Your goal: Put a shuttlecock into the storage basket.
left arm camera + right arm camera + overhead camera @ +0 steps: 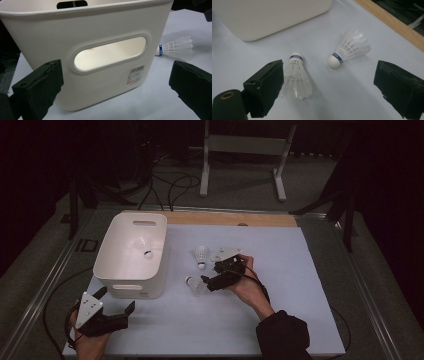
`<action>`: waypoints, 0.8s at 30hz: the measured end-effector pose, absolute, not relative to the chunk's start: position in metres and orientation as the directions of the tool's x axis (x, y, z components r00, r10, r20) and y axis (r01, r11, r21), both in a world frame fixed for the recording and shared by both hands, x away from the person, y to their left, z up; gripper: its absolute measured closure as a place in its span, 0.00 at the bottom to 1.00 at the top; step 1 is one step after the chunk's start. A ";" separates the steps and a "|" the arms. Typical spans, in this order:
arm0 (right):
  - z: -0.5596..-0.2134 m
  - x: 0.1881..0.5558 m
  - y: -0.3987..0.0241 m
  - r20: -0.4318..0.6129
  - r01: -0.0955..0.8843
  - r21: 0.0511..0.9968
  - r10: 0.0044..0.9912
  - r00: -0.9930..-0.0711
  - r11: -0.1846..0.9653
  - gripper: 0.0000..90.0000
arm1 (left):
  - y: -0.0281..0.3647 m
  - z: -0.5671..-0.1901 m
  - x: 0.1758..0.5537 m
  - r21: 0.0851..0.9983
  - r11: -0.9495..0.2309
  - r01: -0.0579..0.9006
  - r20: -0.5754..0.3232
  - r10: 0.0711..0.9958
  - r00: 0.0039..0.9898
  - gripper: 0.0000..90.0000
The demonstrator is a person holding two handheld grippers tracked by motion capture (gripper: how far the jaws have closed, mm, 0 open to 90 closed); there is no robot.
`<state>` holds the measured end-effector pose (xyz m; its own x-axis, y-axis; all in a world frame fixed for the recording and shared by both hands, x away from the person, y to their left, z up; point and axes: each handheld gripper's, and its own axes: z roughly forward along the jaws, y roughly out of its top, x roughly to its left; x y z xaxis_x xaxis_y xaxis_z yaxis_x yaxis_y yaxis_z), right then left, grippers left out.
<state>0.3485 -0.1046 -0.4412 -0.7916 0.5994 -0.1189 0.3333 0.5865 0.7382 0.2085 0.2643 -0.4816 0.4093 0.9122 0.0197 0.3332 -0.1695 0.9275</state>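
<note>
Shuttlecock (295, 80) lies just beside one of the right gripper's (329, 85) wide-apart jaws, open mat (352, 100) around.

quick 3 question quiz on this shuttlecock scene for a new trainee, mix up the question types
1. True or false: the right gripper is shut on a shuttlecock.
2. How many shuttlecocks lie on the table outside the white bin? A) one B) two C) three
3. Fill in: the left gripper is held open, facing the bin's ____ cutout.

Key
1. False. Its jaws are open, and the near shuttlecock lies by one jaw, not clamped.
2. B. The near one and the far shuttlecock; another shuttlecock lies inside the bin.
3. Handle: the oval handle cutout in the bin wall.
</note>
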 end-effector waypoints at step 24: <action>-0.463 0.342 -0.103 -0.152 0.306 0.697 0.550 -0.821 0.648 0.10 | 0.268 -0.481 0.207 0.936 -0.145 0.320 0.010 0.921 0.389 0.00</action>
<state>0.3422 -0.1026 -0.4633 -0.8210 0.5504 -0.1516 0.3059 0.6482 0.6973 0.2069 0.2675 -0.4807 0.3887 0.9213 0.0101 0.3202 -0.1454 0.9361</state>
